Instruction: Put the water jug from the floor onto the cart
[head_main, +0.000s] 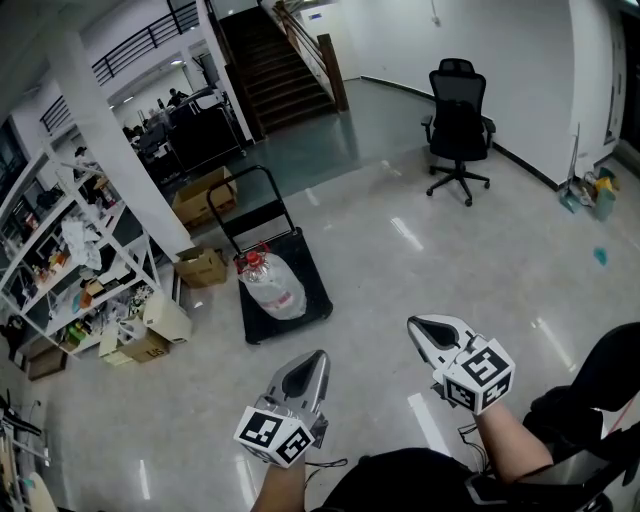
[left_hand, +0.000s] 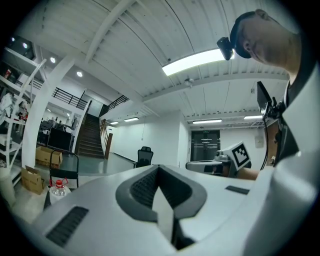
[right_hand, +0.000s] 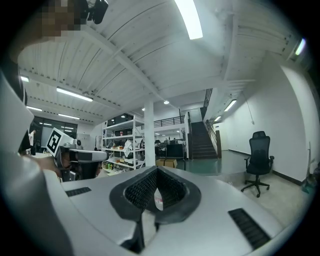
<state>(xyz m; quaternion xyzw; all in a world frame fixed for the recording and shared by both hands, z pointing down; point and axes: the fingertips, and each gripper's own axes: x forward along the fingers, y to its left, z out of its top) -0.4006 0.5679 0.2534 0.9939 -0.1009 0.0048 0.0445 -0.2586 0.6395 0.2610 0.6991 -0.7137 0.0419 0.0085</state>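
The clear, red-capped plastic water jug (head_main: 272, 288) is judged set on the black platform cart (head_main: 314, 268), centre-left. The left gripper (head_main: 319, 356) and right gripper (head_main: 413, 324), shut and empty, are best held clear.

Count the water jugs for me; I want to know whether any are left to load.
1: the water jug sits on the black cart, left of centre in the head view. None shows on the floor; the shelves could hide others.

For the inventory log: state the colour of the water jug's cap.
Red cap on the clear water jug; the head view shows it best.
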